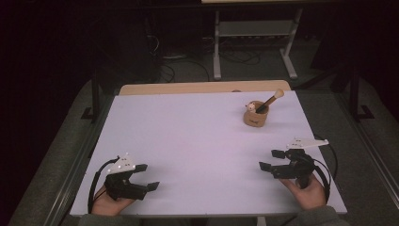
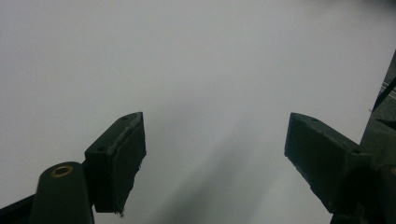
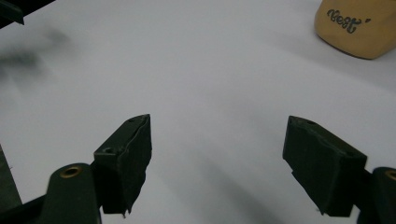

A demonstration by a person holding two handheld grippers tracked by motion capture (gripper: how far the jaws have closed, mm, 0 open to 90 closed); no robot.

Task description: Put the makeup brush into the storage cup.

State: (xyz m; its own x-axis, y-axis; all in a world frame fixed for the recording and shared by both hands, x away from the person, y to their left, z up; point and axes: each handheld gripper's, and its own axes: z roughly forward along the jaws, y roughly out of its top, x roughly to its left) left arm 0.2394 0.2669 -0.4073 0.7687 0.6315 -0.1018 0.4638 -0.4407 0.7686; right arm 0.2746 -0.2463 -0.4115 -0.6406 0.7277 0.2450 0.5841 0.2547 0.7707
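Observation:
A small tan wooden cup (image 1: pixel 255 116) stands at the back right of the white table top (image 1: pixel 197 141). A dark-handled brush (image 1: pixel 269 101) and a small pale object lean out of it. In the right gripper view the cup (image 3: pixel 357 25) sits at the top right, with dark script on its side. My left gripper (image 1: pixel 147 176) rests low at the front left, jaws wide apart, nothing between them (image 2: pixel 215 154). Near the front right edge my right gripper (image 1: pixel 271 159) is open and bare (image 3: pixel 217 158), well short of the cup.
A light wooden strip (image 1: pixel 202 87) runs along the table's far edge. Behind it stands a white metal frame (image 1: pixel 254 37) with cables on the dark floor. Grey floor borders the table on both sides.

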